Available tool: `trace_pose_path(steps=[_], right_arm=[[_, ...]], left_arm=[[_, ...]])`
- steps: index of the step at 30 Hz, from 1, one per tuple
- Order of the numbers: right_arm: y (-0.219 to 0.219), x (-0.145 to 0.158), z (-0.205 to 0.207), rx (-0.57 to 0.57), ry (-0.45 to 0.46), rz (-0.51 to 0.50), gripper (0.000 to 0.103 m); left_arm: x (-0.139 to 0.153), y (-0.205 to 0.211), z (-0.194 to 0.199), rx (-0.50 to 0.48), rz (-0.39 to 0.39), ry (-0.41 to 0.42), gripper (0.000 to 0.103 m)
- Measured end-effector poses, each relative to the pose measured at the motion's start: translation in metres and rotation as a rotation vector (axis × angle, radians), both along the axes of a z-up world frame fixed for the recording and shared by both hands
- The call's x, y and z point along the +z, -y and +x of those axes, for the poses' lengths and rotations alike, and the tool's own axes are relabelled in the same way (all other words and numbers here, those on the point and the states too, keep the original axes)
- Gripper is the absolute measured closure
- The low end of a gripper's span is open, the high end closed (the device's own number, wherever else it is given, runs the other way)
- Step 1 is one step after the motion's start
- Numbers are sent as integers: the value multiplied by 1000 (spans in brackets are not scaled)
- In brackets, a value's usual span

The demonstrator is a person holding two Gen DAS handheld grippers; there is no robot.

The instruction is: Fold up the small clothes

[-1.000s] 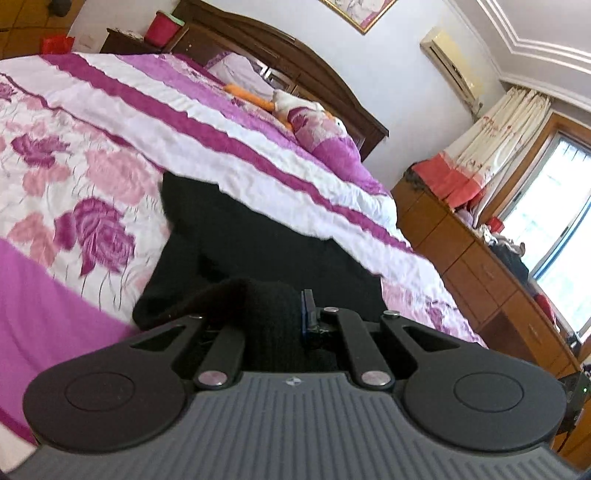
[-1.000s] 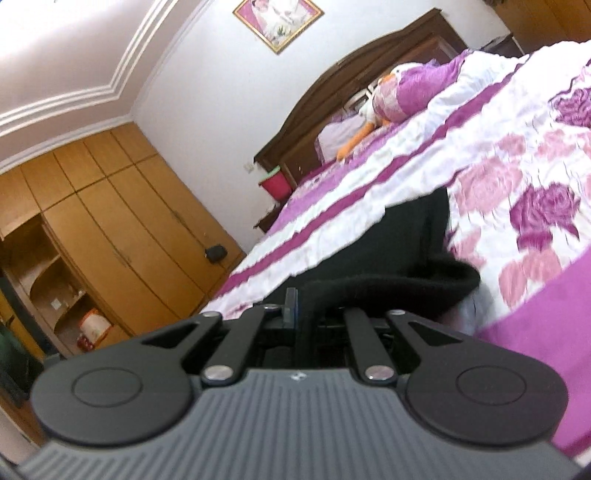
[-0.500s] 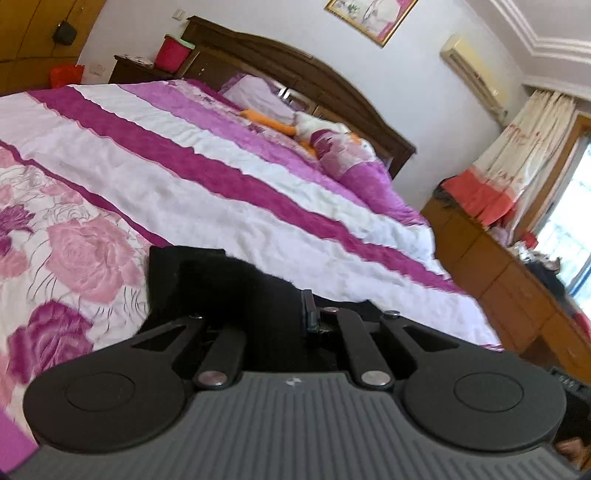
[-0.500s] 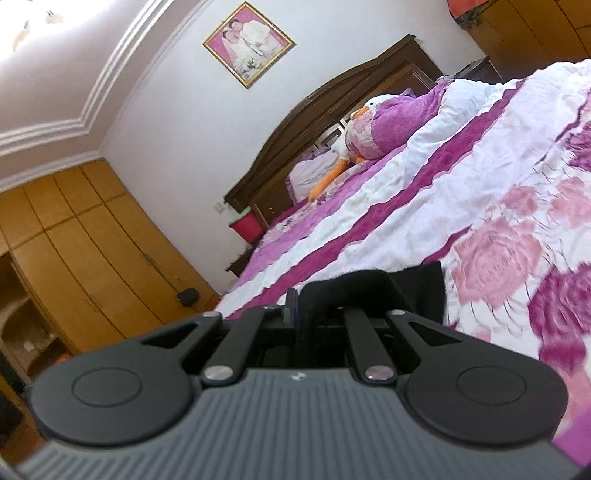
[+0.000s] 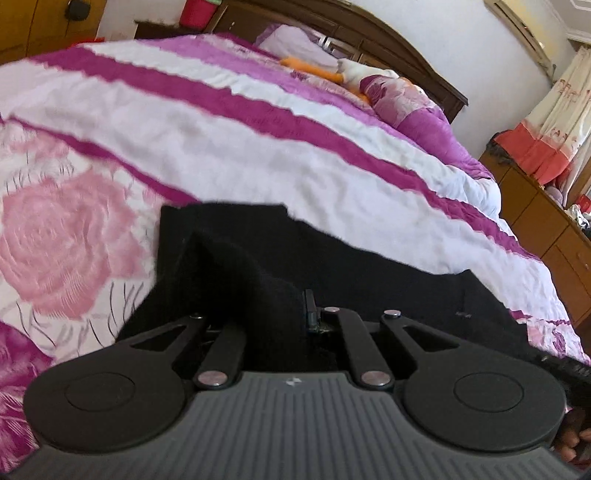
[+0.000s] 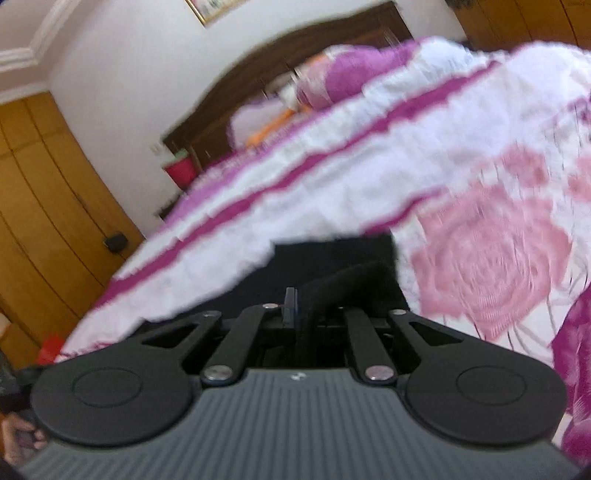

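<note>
No words, numbers, labels or brand names can be read in either view. The only sign is a small pale emblem on the ribbed grey housing of each gripper, too small to make out: one on the left gripper [image 5: 275,314] and one on the right gripper [image 6: 301,310]. The framed picture [image 6: 212,9] on the wall is blurred, with no legible writing.

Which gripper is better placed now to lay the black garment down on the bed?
Neither clearly: left gripper and right gripper each clamp the black garment low over the bedspread.
</note>
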State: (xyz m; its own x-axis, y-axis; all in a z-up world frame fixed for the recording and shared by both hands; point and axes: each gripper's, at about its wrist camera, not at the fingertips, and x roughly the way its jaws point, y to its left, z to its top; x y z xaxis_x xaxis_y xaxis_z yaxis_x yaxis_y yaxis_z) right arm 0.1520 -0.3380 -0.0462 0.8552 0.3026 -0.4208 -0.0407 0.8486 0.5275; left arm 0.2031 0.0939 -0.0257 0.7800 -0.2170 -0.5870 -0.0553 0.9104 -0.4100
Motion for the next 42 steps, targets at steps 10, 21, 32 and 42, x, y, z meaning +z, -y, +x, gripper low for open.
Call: trace_pose_path(steps=[10,21,32,42], right_arm=[[10,0,-20,14,-42,76,75],[0,3,-54,131,-8,73,53],[5,35,-20,147,104,134,93],[3,12,61,50,10,112,90]], left_arm=[[19,-8,-40,-7,-35,12,58],[11,5,-69,-80,-83,15,55],[40,-6,-30,13,-141,114,95],[15,-7,45,116,-115,34,94]])
